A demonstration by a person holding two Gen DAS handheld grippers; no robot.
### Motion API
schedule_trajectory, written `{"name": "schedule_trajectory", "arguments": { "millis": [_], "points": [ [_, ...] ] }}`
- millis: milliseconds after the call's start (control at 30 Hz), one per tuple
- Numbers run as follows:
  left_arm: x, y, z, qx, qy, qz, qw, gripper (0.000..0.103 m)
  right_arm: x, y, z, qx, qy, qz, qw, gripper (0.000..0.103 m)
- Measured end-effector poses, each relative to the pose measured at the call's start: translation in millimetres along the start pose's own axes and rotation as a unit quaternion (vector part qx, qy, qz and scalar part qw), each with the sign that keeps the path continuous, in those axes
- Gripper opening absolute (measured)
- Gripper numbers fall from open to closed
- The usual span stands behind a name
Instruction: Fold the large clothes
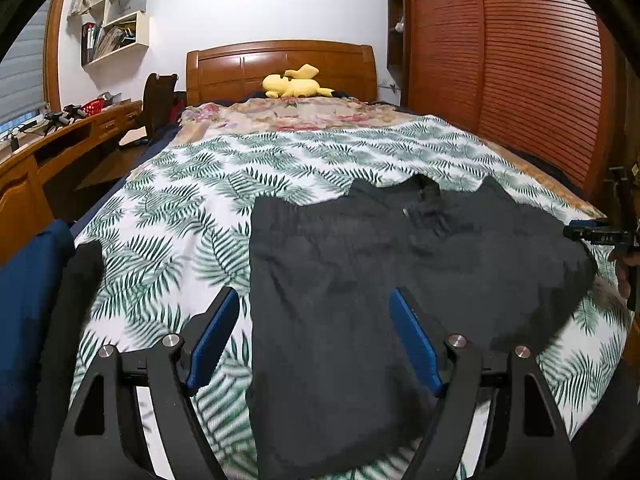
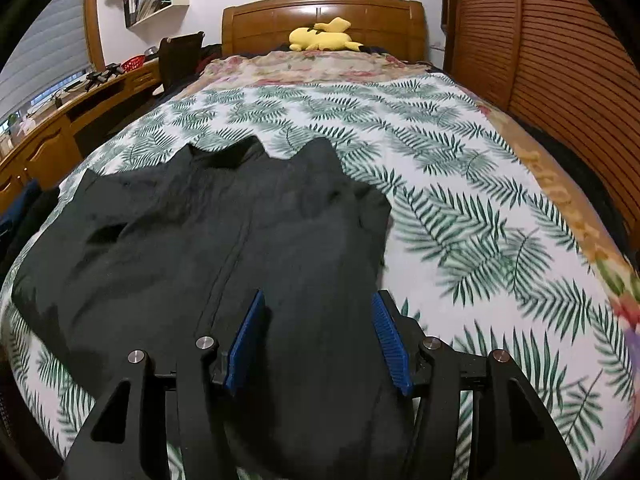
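Note:
A large black garment (image 1: 360, 264) lies spread flat on the fern-print sheet (image 1: 168, 208) of the bed, collar end toward the headboard. My left gripper (image 1: 314, 300) is open and empty, hovering over the garment's near left part. In the right wrist view the same garment (image 2: 208, 240) fills the left and middle, and my right gripper (image 2: 318, 304) is open and empty over its near right edge. The right gripper also shows at the far right edge of the left wrist view (image 1: 596, 234).
A yellow plush toy (image 1: 296, 82) lies by the wooden headboard (image 1: 280, 60) on a floral blanket (image 1: 288, 116). A wooden desk (image 1: 60, 148) and chair (image 1: 158, 100) stand left of the bed. A slatted wooden wardrobe (image 1: 520, 64) stands right. Dark blue cloth (image 1: 24, 300) lies at the near left.

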State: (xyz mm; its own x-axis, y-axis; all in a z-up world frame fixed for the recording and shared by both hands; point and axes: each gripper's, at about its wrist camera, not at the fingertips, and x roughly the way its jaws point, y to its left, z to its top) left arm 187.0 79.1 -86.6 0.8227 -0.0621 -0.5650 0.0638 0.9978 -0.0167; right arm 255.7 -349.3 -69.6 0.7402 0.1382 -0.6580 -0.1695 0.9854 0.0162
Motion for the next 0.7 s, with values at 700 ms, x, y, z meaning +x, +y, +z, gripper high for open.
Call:
{"name": "schedule_trajectory", "arguments": {
  "millis": [700],
  "points": [
    [11.7, 20.4, -58.5, -0.031, 0.09, 0.003, 0.9954, 0.078, 9.4, -9.5, -36.4, 0.042, 0.075, 0.035, 0.996, 0.066]
  ]
}}
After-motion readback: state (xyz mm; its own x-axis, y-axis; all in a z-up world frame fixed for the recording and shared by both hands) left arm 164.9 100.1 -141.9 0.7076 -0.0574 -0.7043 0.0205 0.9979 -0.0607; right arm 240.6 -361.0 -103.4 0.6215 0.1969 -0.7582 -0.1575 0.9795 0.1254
